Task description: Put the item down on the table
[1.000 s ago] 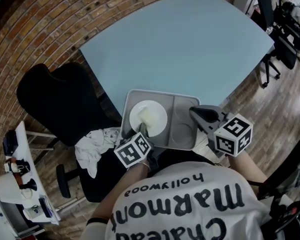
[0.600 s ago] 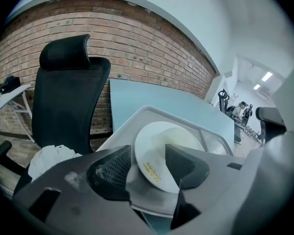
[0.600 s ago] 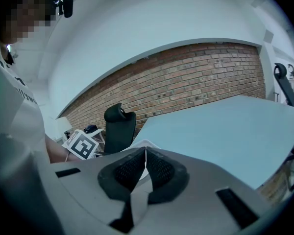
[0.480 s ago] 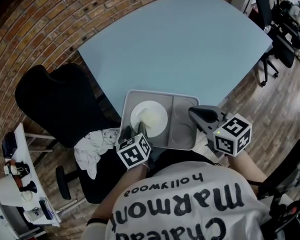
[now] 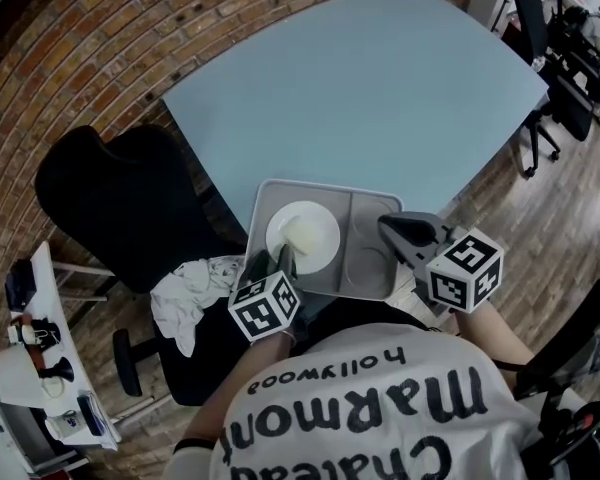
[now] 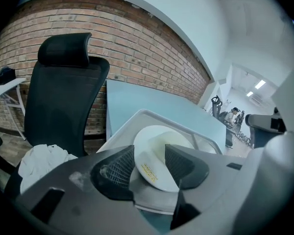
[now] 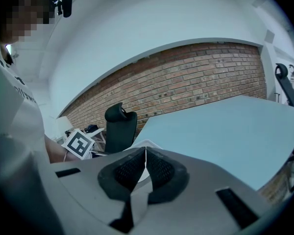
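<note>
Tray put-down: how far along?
Done: grey plastic tray with white round plate rests at the pale blue table's near corner. In hand: left gripper's jaws have just opened, tray edge between them, unpressed; right gripper's jaws look shut on the tray rim. Left: release right, withdraw both.

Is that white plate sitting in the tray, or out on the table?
In the tray: the plate lies in its left compartment, inside the raised rim.

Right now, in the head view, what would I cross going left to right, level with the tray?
chair → cloth → plate → right gripper
</note>
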### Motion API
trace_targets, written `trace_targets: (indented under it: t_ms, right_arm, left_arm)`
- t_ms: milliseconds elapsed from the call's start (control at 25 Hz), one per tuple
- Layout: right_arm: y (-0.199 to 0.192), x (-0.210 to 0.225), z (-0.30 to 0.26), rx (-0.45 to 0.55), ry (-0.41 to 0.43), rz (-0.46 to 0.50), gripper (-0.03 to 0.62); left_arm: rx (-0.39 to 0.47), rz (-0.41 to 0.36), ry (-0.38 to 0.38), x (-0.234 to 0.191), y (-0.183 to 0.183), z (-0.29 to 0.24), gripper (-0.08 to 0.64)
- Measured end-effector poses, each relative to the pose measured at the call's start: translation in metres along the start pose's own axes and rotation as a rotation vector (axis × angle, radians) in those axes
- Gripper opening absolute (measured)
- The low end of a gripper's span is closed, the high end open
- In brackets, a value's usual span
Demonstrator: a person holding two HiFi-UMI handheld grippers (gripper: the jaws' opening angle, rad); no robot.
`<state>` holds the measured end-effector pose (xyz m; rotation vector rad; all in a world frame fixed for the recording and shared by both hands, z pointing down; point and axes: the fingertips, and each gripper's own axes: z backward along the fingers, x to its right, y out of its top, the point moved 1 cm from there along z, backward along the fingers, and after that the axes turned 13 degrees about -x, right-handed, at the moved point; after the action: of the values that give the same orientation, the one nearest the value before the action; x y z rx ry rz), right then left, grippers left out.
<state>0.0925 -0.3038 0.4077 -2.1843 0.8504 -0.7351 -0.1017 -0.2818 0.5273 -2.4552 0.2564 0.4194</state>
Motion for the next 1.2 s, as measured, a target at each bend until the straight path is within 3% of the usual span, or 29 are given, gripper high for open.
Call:
trace_targets:
  t_ms: [360,440,560,680,1000,1200]
  right_arm:
    - [0.002,-0.024,-0.01,-0.003,0.036,0.03,0.011]
    - [0.002,-0.027,-0.01,-0.004,0.04,0.032,0.011]
    - [0.0,-0.032,-0.009,0.001,0.042,0.028,0.011]
    - [-0.004,-0.037,-0.011,-0.001,0.046,0.017,0.011]
    - [-0.023,-0.07,-0.022,-0.033,0.064,0.015,0.011]
    - [-0.034,-0.083,-0.023,-0.045,0.028,-0.003,0.011]
  left_arm:
    - [0.014,0.061,-0.091,-0.017,-0.007,0.027,0.181]
    - [0.053,0.055,-0.154,-0.018,-0.005,0.04,0.056]
    - [0.163,0.023,-0.262,-0.022,0.006,0.071,0.021]
    - [0.214,-0.033,-0.343,-0.027,0.012,0.101,0.015]
    - [0.196,-0.194,-0.498,-0.003,-0.004,0.128,0.008]
    - [0.143,-0.24,-0.496,-0.004,-0.013,0.13,0.008]
